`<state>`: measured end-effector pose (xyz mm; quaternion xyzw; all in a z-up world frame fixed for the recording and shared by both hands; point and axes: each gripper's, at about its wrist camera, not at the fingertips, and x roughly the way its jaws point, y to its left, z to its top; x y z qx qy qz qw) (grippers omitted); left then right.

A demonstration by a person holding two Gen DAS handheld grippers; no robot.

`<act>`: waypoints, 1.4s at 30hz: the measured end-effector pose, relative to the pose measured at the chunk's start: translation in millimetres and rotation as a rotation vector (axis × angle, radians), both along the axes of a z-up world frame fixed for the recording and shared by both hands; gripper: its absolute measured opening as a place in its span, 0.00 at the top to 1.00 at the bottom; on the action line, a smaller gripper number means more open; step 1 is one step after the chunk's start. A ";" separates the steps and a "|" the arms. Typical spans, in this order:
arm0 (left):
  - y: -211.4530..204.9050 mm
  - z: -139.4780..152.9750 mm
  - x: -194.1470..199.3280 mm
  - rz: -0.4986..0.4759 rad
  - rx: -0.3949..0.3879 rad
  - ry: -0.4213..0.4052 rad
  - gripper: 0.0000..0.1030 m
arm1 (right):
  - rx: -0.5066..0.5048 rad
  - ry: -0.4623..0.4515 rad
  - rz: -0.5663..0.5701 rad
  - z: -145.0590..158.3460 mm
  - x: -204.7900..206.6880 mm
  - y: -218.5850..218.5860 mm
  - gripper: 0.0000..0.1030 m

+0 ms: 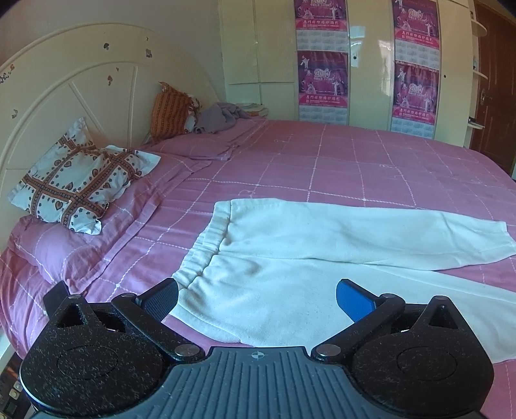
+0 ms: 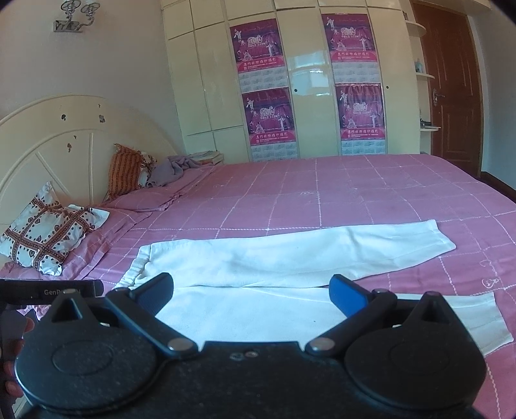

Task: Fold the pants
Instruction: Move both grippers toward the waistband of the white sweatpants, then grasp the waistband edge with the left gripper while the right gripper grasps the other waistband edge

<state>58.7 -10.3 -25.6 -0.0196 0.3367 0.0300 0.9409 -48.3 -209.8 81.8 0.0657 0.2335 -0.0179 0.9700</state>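
Lying flat on a pink checked bedspread are white sweatpants, waistband toward the headboard, legs spread apart toward the right. The left gripper is held just above the waistband corner, its jaws spread wide and gripping nothing. The right gripper is held over the nearer leg, likewise released and empty. Only the right wrist view shows both leg hems, a wall lamp and fingertips at the left edge. A heart-patterned pillow is seen larger in the left wrist view. Calendar posters hang on wardrobe doors.
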 end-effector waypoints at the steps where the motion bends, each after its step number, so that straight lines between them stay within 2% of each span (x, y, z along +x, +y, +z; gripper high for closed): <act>1: 1.1 0.2 2.0 0.000 -0.005 -0.004 0.00 | -0.003 0.000 0.002 0.1 1.1 0.9 0.00; 14: 15.1 -10.7 39.7 0.029 -0.026 -0.017 0.00 | -0.031 -0.006 0.058 -4.1 33.1 14.9 0.00; 23: 18.7 -33.3 79.6 0.034 0.016 0.017 0.00 | -0.020 0.042 0.090 -22.6 66.9 21.7 0.00; 32: 23.4 -61.3 131.0 0.050 0.075 0.088 0.00 | -0.031 0.068 0.125 -39.3 114.3 28.2 0.00; 42: 38.7 -91.0 191.9 0.088 0.062 0.128 0.00 | -0.054 0.107 0.163 -63.3 178.8 32.5 0.00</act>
